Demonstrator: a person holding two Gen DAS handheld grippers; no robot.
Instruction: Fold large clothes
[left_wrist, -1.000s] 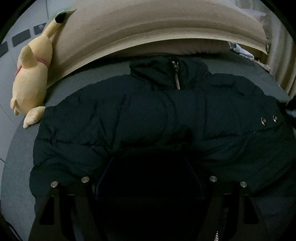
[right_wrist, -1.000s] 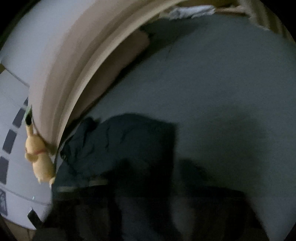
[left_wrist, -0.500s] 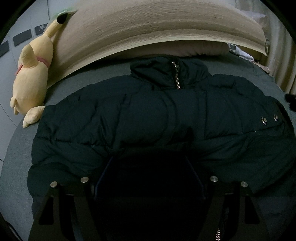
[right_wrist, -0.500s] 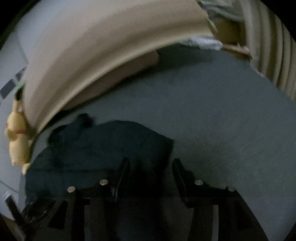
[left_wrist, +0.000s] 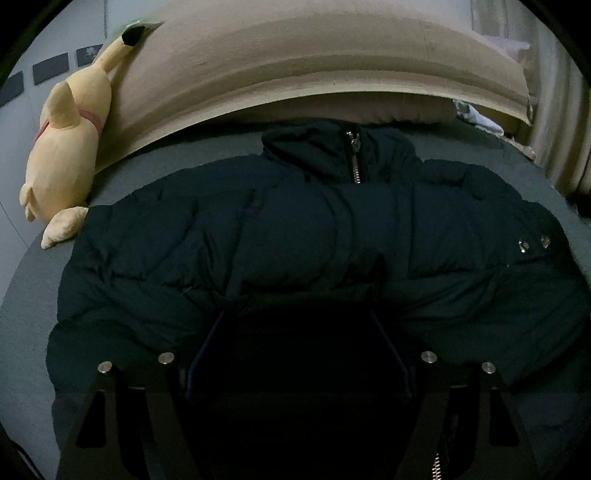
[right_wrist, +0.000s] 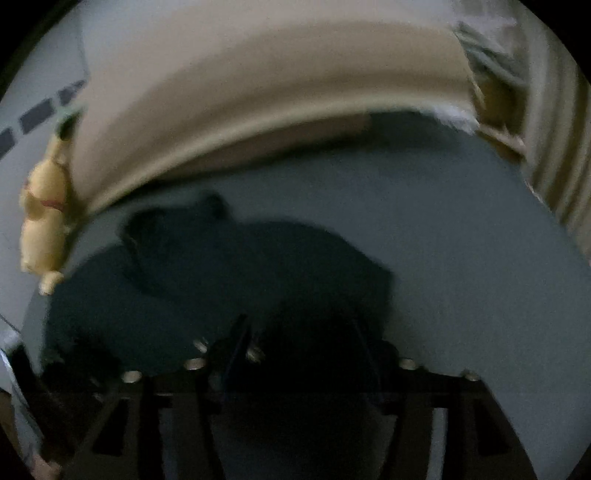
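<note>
A dark navy puffer jacket (left_wrist: 295, 229) lies flat on the grey bed, collar and zipper (left_wrist: 355, 162) toward the headboard, sleeves folded in across the body. My left gripper (left_wrist: 295, 317) hangs over the jacket's lower middle with its jaws wide apart and nothing between them. In the blurred right wrist view the jacket (right_wrist: 207, 280) lies left of centre. My right gripper (right_wrist: 299, 332) is open above the jacket's right edge. The other gripper shows at the lower middle of that view.
A yellow plush toy (left_wrist: 62, 155) leans against the beige headboard (left_wrist: 314, 62) at the left; it also shows in the right wrist view (right_wrist: 44, 221). The grey bed sheet (right_wrist: 461, 258) stretches to the right. Curtains (left_wrist: 561, 110) and crumpled white cloth stand at the far right.
My right gripper has swung round and levelled toward the jacket's right side. My left gripper has stayed almost still over the jacket.
</note>
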